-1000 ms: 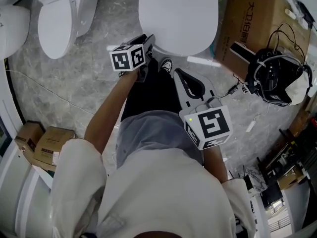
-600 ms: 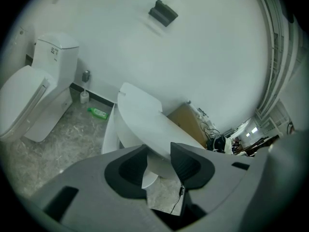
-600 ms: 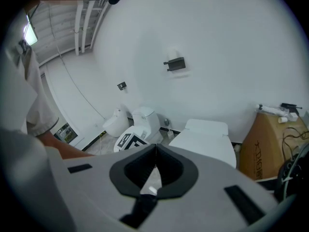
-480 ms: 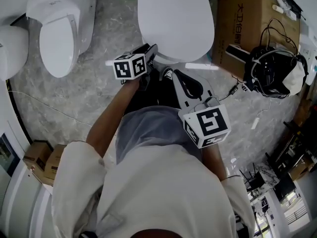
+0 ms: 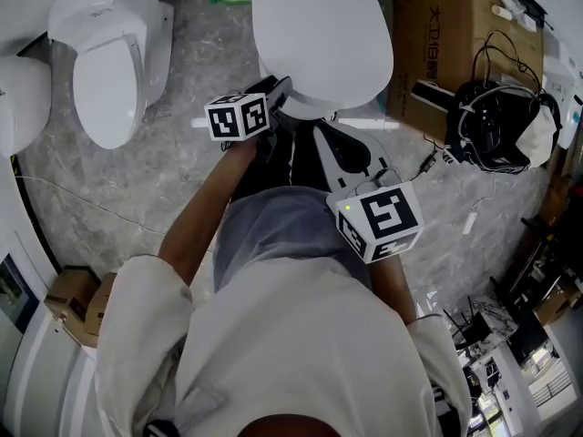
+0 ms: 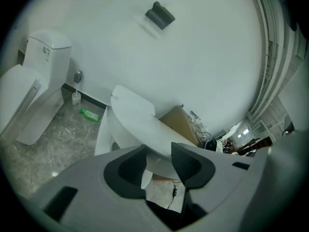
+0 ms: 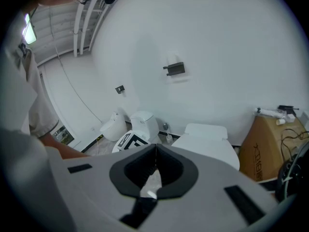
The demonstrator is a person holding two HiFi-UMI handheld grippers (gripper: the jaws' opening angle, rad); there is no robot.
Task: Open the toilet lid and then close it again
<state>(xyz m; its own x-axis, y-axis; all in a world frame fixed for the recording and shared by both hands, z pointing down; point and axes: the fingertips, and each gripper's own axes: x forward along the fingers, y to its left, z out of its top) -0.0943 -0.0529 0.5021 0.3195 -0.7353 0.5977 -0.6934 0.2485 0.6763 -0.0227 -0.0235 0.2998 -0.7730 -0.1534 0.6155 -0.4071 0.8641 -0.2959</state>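
A grey marbled floor [image 5: 173, 162] carries three white toilets [image 5: 18, 89] [image 5: 114, 53] [image 5: 314, 110] and one cardboard box [image 5: 455, 35]. The left claw [image 5: 278, 87], its jaws just opening, stands open with the front edge of the nearest toilet's lid [image 5: 323, 35] showing in its gap. The right claw [image 5: 321, 135] is closed on nothing, just beside.

- Left gripper [image 5: 277, 90]: ahead of the body, pointing forward and down. Jaws stand wide and have just been opening; the front rim of the toilet lid [image 6: 133, 115] sits in the gap. Whether the pads [image 6: 186, 164] press on it cannot be told.
- Left arm [image 5: 196, 230]: bare forearm stretched forward, light sleeve at the shoulder.
- Right gripper [image 5: 321, 131]: nearer the body, pointing forward and down. Jaws closed tip to tip, nothing between them.
- Right arm [image 5: 393, 285]: bent close to the torso, mostly hidden under the marker cube [image 5: 379, 219].
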